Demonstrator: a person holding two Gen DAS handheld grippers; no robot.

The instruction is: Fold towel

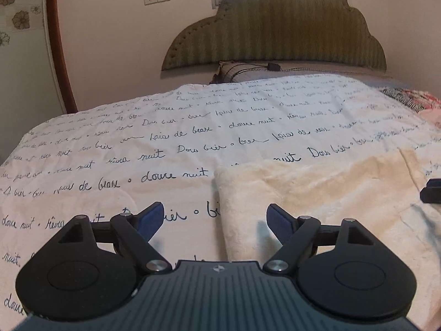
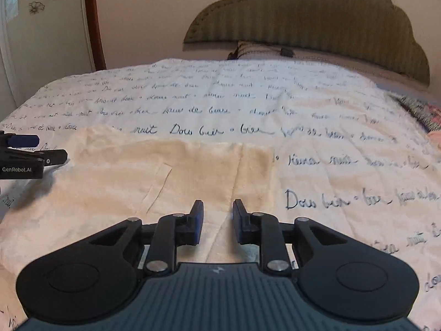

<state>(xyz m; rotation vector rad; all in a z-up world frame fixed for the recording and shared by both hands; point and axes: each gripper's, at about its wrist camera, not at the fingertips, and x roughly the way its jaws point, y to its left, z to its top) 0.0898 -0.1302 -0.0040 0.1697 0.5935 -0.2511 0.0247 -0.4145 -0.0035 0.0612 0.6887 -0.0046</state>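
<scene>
A cream towel [image 2: 171,176] lies flat on a bed [image 1: 137,143] whose white cover is printed with rows of black handwriting. At the bed's far end an olive, cloud-shaped headboard [image 1: 275,27] stands against a pale wall, with a pillow [image 1: 237,69] below it. The left gripper [image 1: 213,218] hovers over the towel's left edge, fingers spread wide and empty. The right gripper [image 2: 217,218] sits over the towel, fingers partly apart, holding nothing.

Two low wrist views over the bed, both facing the headboard [image 1: 275,27] at 12 o'clock.
The left camera sits close above the towel's [image 1: 317,193] left edge — the right above its right half; both share the script-printed bedspread [image 2: 220,96].
</scene>
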